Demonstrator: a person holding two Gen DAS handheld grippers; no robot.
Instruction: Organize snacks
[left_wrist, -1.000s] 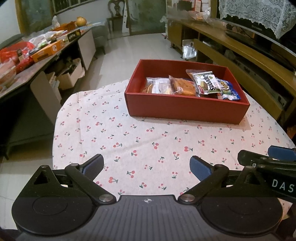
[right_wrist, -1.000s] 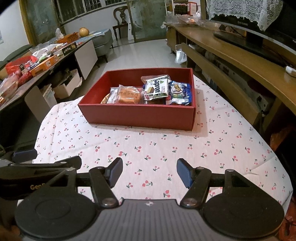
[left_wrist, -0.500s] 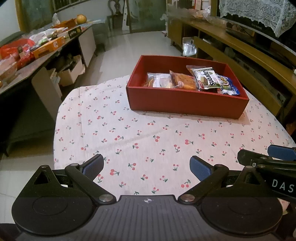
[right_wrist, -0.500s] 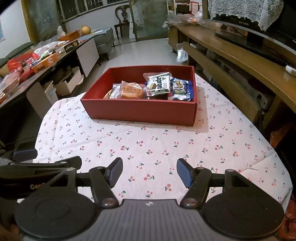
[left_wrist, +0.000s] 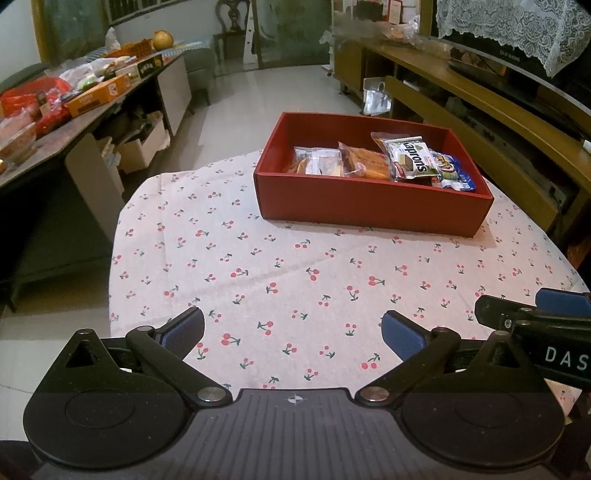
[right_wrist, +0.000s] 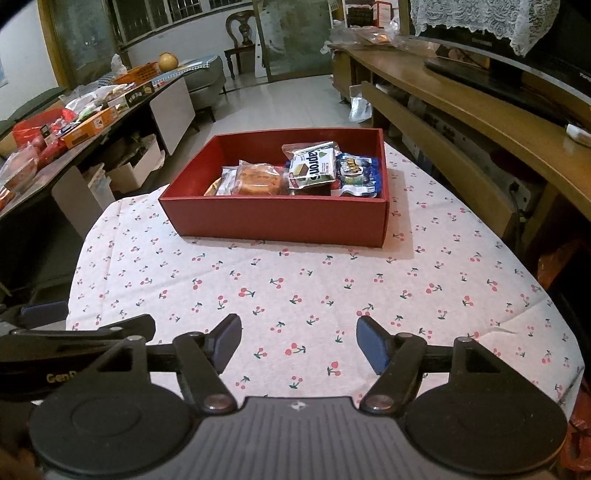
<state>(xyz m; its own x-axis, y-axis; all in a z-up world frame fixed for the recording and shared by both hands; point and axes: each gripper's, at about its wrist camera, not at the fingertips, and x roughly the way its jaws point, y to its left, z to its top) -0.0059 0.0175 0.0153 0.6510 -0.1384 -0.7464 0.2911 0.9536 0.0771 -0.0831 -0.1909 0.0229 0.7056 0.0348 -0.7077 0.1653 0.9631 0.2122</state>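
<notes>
A red box stands at the far side of the cherry-print tablecloth. Inside it lie a clear packet, an orange cake packet, a green-and-white Naprons packet and a blue packet. My left gripper hovers open over the near part of the cloth, nothing between its fingers. My right gripper hovers beside it to the right, its jaws opening, also with nothing between them.
A long side table with boxes and bags runs along the left, cardboard boxes beneath it. A wooden bench and a TV cabinet stand on the right. Tiled floor lies beyond the box.
The box sits slightly higher in both views. Nothing was taken hold of or let go.
</notes>
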